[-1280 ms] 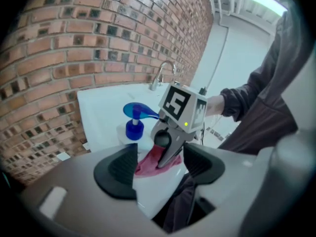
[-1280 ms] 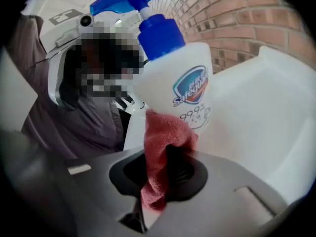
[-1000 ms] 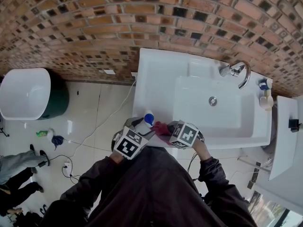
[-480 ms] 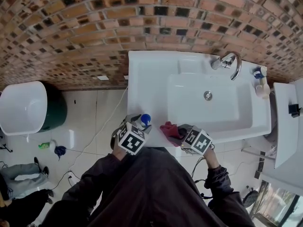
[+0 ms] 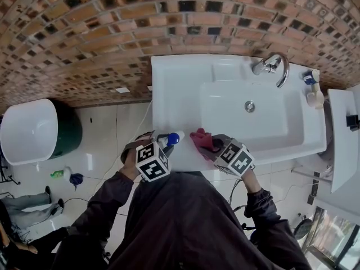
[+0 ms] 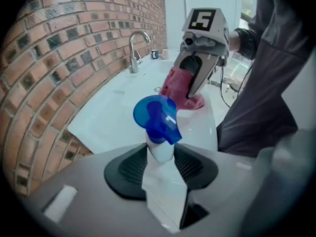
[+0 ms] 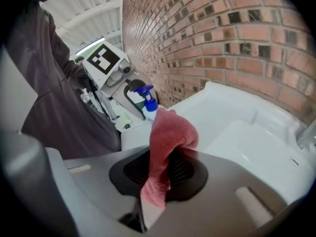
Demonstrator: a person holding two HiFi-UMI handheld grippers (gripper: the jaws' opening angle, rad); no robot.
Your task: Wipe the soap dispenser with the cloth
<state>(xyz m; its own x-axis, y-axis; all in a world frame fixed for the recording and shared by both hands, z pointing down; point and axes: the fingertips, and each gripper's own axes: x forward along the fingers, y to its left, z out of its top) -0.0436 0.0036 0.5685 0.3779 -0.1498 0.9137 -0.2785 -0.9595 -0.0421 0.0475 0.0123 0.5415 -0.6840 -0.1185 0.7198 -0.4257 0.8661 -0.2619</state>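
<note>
The soap dispenser [image 5: 171, 139], a white bottle with a blue pump head [image 6: 158, 120], sits between the pads of my left gripper [image 5: 160, 144] [image 6: 160, 157]. The jaws are closing on its neck. It is lifted over the front left corner of the basin and tipped toward the right. My right gripper [image 5: 212, 145] [image 7: 165, 169] is shut on a red cloth [image 5: 201, 139] [image 7: 168, 132], which bunches up out of the jaws. The cloth [image 6: 177, 88] hangs a short way right of the pump head, not touching it. The bottle [image 7: 147, 102] shows behind the cloth in the right gripper view.
The white basin [image 5: 169, 89] stands against a brick wall, with a chrome tap [image 5: 273, 66] at its back right and small bottles [image 5: 313, 89] beside it. A white round bin [image 5: 28, 129] stands on the tiled floor to the left. A cable lies on the floor.
The left gripper has rolled, and the bottle went from upright to tipped rightward as its jaws narrowed. The right gripper lifted the cloth slightly and drew it away from the bottle.
</note>
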